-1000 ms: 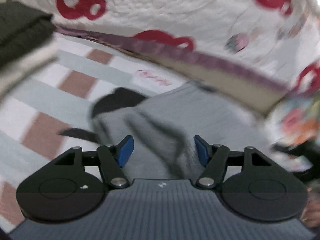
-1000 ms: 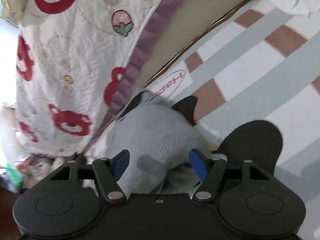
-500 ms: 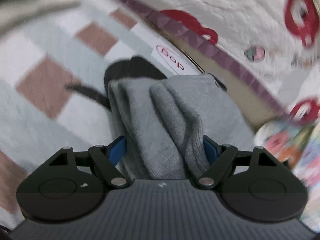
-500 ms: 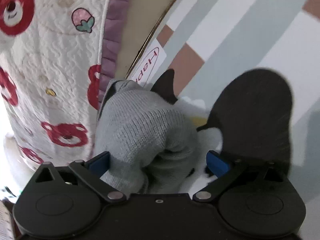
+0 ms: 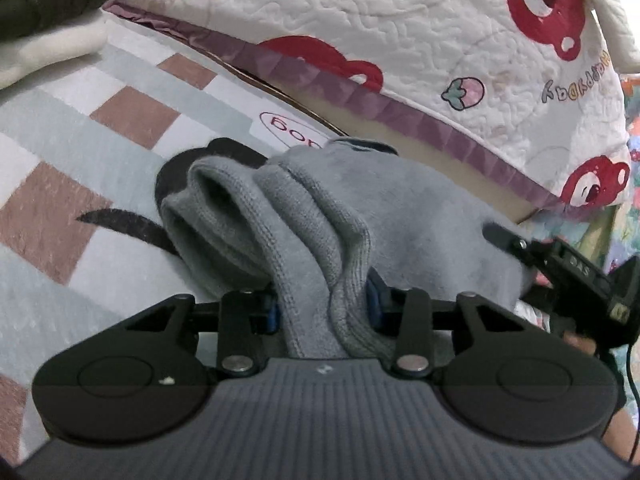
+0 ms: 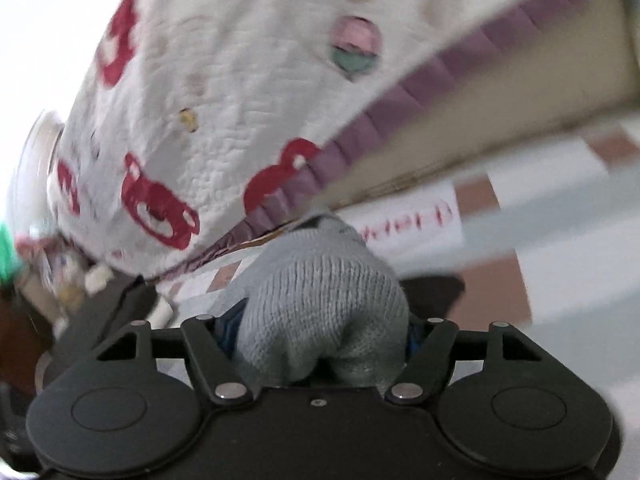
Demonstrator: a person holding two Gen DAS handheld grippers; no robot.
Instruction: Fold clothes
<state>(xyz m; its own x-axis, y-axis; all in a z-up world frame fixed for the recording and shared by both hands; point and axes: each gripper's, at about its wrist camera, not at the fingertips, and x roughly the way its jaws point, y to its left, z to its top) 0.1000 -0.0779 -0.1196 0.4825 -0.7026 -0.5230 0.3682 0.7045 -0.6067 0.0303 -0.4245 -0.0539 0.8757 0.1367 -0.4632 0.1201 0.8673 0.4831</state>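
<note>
Both grippers clamp the bunched grey knit [image 5: 304, 216]: left gripper [image 5: 322, 308] fingers pinching its folds, right gripper [image 6: 320, 336] fingers pinching another bunch, over the checked mat [image 5: 80, 128].

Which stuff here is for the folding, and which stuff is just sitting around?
For the folding:
- grey knitted garment
- left gripper, its jaws shut on it
- right gripper, also clamped on it

Just sitting around:
- bear-print quilt
- checked mat
- stacked dark and cream clothes
</note>
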